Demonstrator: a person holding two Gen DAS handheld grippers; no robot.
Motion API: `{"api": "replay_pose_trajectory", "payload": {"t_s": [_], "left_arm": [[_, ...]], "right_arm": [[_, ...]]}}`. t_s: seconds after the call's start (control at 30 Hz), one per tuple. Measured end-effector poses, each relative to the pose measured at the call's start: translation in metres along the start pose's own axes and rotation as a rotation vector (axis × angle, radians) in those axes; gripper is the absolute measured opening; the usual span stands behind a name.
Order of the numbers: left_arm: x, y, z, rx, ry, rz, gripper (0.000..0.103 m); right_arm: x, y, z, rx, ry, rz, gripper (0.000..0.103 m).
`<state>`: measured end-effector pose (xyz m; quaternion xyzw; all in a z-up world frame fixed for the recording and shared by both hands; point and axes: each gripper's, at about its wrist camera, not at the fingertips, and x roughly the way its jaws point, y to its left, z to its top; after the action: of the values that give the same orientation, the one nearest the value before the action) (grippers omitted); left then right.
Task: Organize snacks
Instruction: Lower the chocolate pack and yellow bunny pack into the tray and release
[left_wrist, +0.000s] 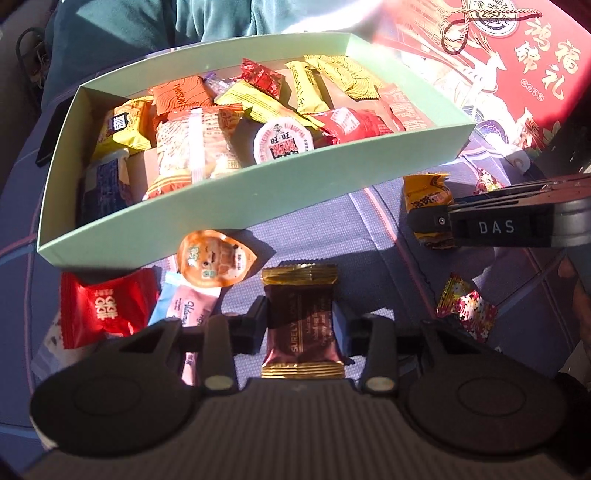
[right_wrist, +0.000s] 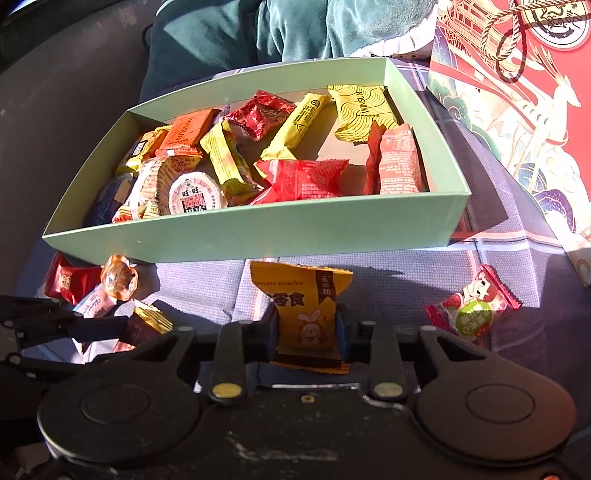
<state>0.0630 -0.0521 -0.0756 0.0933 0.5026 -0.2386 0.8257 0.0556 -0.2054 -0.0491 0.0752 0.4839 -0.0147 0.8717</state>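
Note:
An open pale green box (left_wrist: 258, 192) (right_wrist: 258, 236) holds several wrapped snacks in yellow, orange and red. In front of it, my left gripper (left_wrist: 303, 330) is shut on a brown packet with gold ends (left_wrist: 301, 295), its pads pressing both sides. My right gripper (right_wrist: 307, 332) is shut on a yellow packet with a rabbit print (right_wrist: 295, 291). In the left wrist view the right gripper (left_wrist: 432, 221) comes in from the right on that yellow packet (left_wrist: 428, 192). In the right wrist view the left gripper (right_wrist: 129, 328) shows at the left with the brown packet (right_wrist: 151, 319).
On the blue-grey checked cloth lie an orange jelly cup (left_wrist: 214, 258), a red packet (left_wrist: 96, 306), a pink stick (left_wrist: 188, 302), a floral candy (left_wrist: 467, 310) and a strawberry candy (right_wrist: 474, 310). A red gift box lid (left_wrist: 517, 74) lies at the right. A person in teal sits behind the box.

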Motion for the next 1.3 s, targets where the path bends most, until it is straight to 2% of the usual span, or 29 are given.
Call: {"api": "replay_pose_trajectory", "payload": {"t_s": [0.17, 0.37, 0.67, 0.93, 1.3], "left_arm": [[-0.009, 0.002, -0.002, -0.022, -0.006, -0.018, 0.036], [-0.034, -0.001, 0.009, -0.025, -0.059, -0.038, 0.037], [-0.061, 0.0, 0.064, -0.018, -0.175, -0.035, 0.037], [-0.03, 0.012, 0.132, -0.069, -0.177, -0.045, 0.037], [0.019, 0.023, 0.179, -0.07, -0.149, -0.027, 0.037]], "right_arm": [[-0.014, -0.003, -0.005, 0.024, -0.004, 0.026, 0.029], [-0.042, -0.007, -0.004, 0.043, -0.023, 0.074, 0.029], [-0.073, -0.02, 0.045, 0.112, -0.111, 0.125, 0.029], [-0.051, -0.032, 0.101, 0.179, -0.111, 0.128, 0.029], [-0.003, -0.037, 0.133, 0.22, -0.066, 0.128, 0.029]]}}
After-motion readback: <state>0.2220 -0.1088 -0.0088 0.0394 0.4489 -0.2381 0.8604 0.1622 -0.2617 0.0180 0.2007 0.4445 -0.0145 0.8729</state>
